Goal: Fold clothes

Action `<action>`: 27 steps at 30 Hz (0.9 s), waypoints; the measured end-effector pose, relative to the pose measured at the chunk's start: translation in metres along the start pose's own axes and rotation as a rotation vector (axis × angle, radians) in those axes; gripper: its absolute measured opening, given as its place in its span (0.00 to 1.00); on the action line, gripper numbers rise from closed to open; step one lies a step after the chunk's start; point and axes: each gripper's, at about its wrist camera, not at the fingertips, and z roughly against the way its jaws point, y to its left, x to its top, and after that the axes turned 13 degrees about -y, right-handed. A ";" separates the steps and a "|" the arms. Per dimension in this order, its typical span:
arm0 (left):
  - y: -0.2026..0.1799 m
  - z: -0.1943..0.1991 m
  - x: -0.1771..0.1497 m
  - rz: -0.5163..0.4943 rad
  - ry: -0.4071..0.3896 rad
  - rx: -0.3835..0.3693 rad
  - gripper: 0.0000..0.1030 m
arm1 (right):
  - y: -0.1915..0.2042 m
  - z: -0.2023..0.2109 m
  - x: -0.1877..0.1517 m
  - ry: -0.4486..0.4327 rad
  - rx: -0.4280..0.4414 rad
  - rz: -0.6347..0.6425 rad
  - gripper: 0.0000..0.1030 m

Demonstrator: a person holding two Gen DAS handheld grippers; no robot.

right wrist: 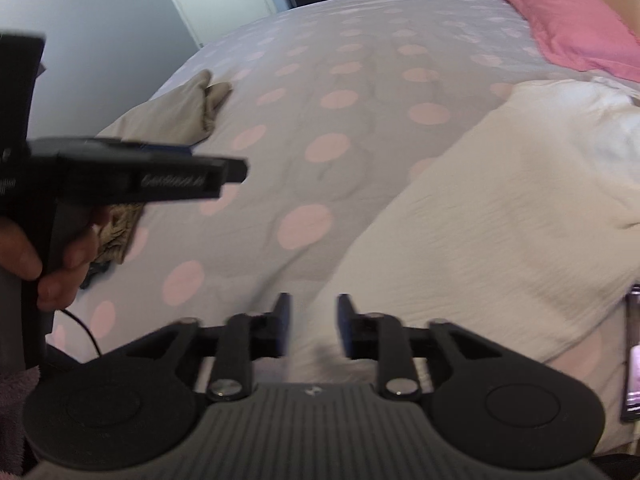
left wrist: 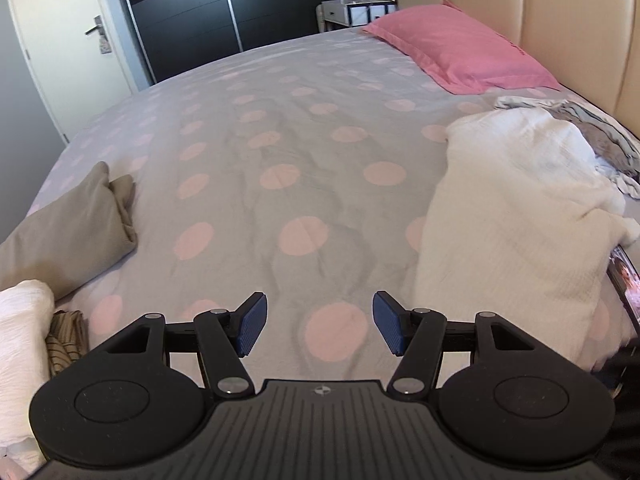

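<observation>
A: Left wrist view?
B: Left gripper [left wrist: 319, 325] wide apart, nothing between the fingers, over bare spotted bedspread [left wrist: 280, 140]. White garment [left wrist: 512, 208] lies crumpled at right, its near edge beside a phone [left wrist: 624, 284]. Tan folded cloth [left wrist: 68, 228] at the left bed edge. Middle open up to the pink pillow [left wrist: 460, 52].

A: Right wrist view?
B: Blurry. Right gripper [right wrist: 313, 326] parted, empty, at the white garment's [right wrist: 500, 220] lower left edge. A hand [right wrist: 52, 256] holds the left gripper at left, above the bedspread.
</observation>
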 end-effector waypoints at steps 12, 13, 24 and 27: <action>-0.032 -0.056 -0.013 -0.021 0.097 -0.122 0.59 | -0.167 -0.012 0.027 0.048 -0.427 -0.128 0.50; -0.035 -0.062 -0.015 -0.020 0.110 -0.134 0.59 | -0.184 -0.013 0.031 0.058 -0.453 -0.165 0.57; -0.057 -0.112 -0.042 -0.014 0.270 -0.168 0.59 | -0.274 -0.077 0.045 0.139 -0.618 -0.313 0.71; -0.062 -0.123 -0.050 -0.017 0.306 -0.169 0.50 | -0.278 -0.087 0.036 0.163 -0.638 -0.339 0.40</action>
